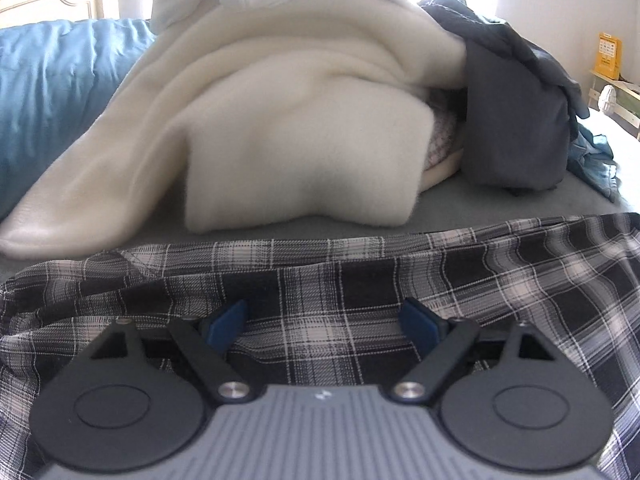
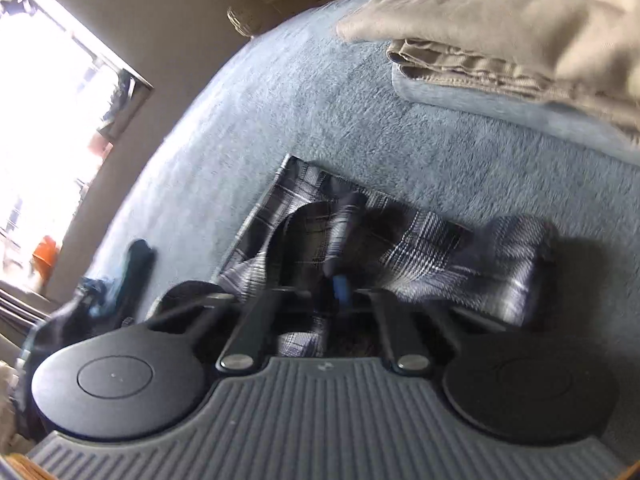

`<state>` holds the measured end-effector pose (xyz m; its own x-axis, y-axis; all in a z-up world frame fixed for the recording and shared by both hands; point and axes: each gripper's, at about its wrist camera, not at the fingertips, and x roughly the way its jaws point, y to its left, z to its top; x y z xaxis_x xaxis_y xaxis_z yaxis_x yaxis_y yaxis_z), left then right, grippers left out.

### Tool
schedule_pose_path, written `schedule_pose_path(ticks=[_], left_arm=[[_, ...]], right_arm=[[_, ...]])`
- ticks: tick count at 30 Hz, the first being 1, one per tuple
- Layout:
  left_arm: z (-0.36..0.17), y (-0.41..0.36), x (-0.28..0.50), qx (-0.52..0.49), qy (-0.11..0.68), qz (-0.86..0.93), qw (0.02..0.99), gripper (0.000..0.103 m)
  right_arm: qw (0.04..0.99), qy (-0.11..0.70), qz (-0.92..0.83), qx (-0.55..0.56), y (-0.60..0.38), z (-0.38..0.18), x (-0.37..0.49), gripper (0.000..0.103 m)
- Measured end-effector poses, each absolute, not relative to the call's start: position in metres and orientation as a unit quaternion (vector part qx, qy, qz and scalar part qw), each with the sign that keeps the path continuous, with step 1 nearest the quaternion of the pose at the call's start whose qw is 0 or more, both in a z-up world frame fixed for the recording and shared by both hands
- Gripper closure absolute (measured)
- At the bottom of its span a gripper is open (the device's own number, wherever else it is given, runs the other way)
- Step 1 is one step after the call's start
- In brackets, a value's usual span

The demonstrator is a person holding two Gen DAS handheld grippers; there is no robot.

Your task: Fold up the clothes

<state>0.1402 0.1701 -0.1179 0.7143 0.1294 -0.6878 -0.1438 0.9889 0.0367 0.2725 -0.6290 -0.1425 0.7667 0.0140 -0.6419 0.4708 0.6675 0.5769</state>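
Seen from the left wrist camera, a blue duvet [image 1: 48, 92] bunches along the left side of the bed [image 1: 460, 208]. Beside it, a cream fleece blanket [image 1: 280, 120] is heaped in the middle of the bed, with a folded grey garment [image 1: 516, 128] leaning against its right side. In front of both, across the near edge of the bed, lies a black-and-white plaid shirt [image 1: 360, 280]. The left gripper [image 1: 326, 318] hovers low over the shirt with its blue-padded jaws spread wide and nothing between them.

From the right wrist camera, tilted and blurred, a bright window [image 2: 48, 112] fills the left. A dark garment [image 2: 132, 264] lies at the bed's [image 2: 280, 92] edge beside it. In the centre, the right gripper [image 2: 340, 288] has its jaws closed tight on a rumpled fold of the plaid shirt [image 2: 420, 248], which rests on the blue-grey bed cover. At the upper right corner sit folded beige clothes [image 2: 500, 40].
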Motion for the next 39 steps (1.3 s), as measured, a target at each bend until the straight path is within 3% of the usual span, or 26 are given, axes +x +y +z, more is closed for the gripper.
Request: schedule_pose_path(ticks=[6,22,25,30,34,39], left_arm=[[-0.119,0.169,0.14,-0.009,0.37,0.074,0.926,0.016],[-0.118,0.17,0.141,-0.007,0.369,0.073,0.926,0.016],[-0.118,0.17,0.141,-0.008,0.369,0.073,0.927,0.016],[-0.119,0.17,0.141,-0.011,0.367,0.074,0.927,0.015],[-0.119,0.171,0.141,-0.011,0.365,0.073,0.928,0.015],[-0.119,0.172,0.141,-0.013,0.365,0.072,0.928,0.015]], right_arm=[[0.885,0.269,-0.143,0.353,-0.634,-0.11,0.237,0.101],[0.868,0.32,-0.189,0.329,-0.66,-0.146,0.206,0.098],[0.866,0.297,-0.21,0.343,-0.66,-0.136,0.197,0.094],[0.905,0.285,-0.174,0.264,-0.628,-0.102,0.196,0.08],[0.925,0.316,-0.108,0.183,-0.589,-0.093,0.215,0.059],[0.928,0.349,-0.072,0.104,-0.552,-0.099,0.227,0.058]])
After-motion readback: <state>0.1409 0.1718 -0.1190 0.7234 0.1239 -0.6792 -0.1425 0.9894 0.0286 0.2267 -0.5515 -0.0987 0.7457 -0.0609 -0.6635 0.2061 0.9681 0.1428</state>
